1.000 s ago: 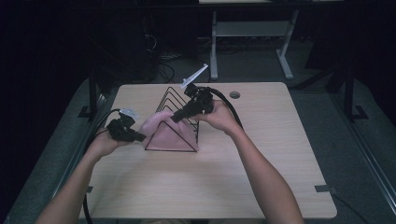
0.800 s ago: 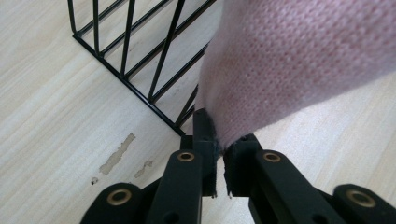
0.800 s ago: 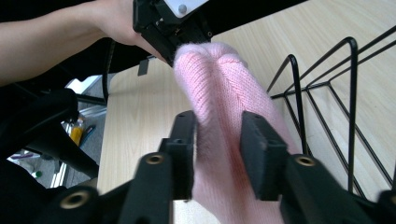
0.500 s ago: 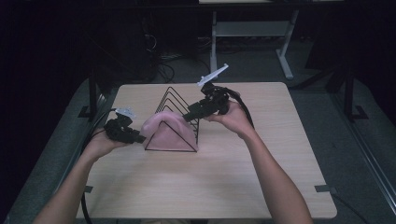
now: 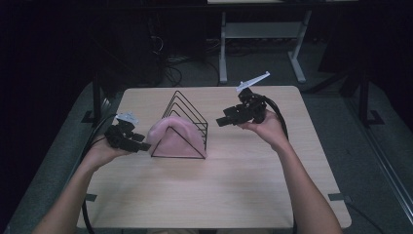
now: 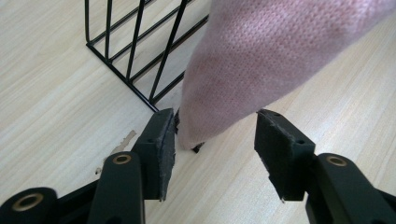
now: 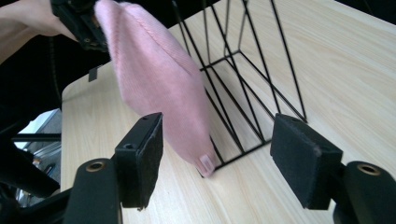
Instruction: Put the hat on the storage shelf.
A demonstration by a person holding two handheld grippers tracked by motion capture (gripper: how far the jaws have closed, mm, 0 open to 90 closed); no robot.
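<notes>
A pink knit cloth [image 5: 176, 139] drapes over the front of a black wire rack [image 5: 187, 122] standing left of centre on the wooden surface [image 5: 219, 190], whose near half lies bare toward 6 o'clock. The left gripper [image 5: 141, 145] sits at the rack's 9 o'clock, jaws wide with the cloth's lower corner between them but untouched. The right gripper [image 5: 220, 122] is held above the surface at the rack's 3 o'clock, apart from it, jaws wide and holding nothing.
</notes>
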